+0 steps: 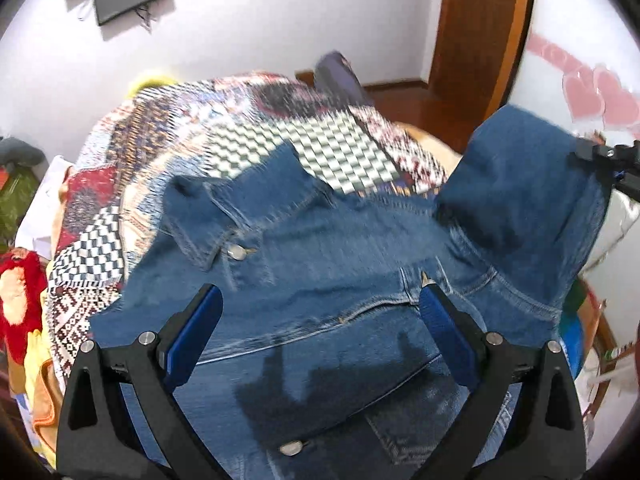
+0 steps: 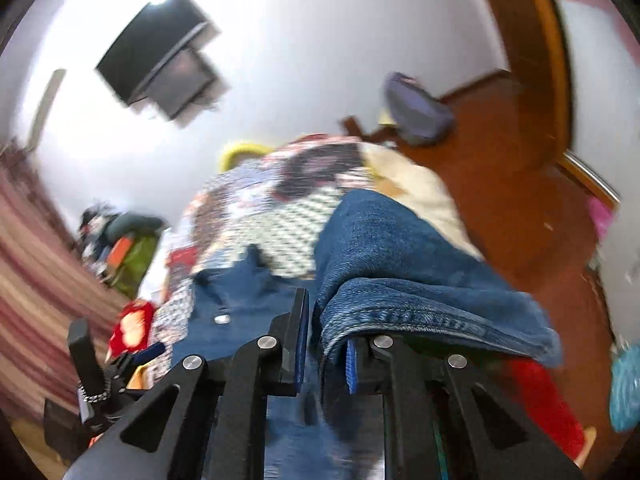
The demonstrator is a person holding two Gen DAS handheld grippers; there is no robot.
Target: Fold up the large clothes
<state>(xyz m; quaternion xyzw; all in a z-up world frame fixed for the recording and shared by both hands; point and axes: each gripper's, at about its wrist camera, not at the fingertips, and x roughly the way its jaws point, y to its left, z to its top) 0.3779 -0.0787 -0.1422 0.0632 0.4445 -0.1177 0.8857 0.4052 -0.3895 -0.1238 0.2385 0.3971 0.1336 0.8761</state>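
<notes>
L gripper [image 1: 322, 328]: ours, nearest the lens, fingers spread wide, nothing between the blue pads; it hovers over the jacket body, w/ its shadow on the cloth below.
R gripper [image 2: 326, 344]: clenched on a thick bunch of denim, hem stitching draped over the right finger. From the left cam we see it at far right [image 1: 596, 154] w/ the sleeve [image 1: 520, 184] raised off the bed.
Denim jacket [image 1: 320, 280]: spread on the patchwork bedspread [image 1: 248, 128], collar [image 1: 248, 196] toward the wall, front up, snap buttons showing.
Step, as we judge it: fold the lifted sleeve in across the body.
How to do it well: we carry the sleeve low & flat toward the jacket's middle, keep the R grip firm till the cloth lies down, no twist.
L job: we press the body near the shoulder seam so it doesn't drag along.
Risk: heavy denim, may bunch or pull the whole jacket sideways.
Far: white wall, wood door frame [image 1: 480, 20]; frames blurred, detail unclear.
</notes>
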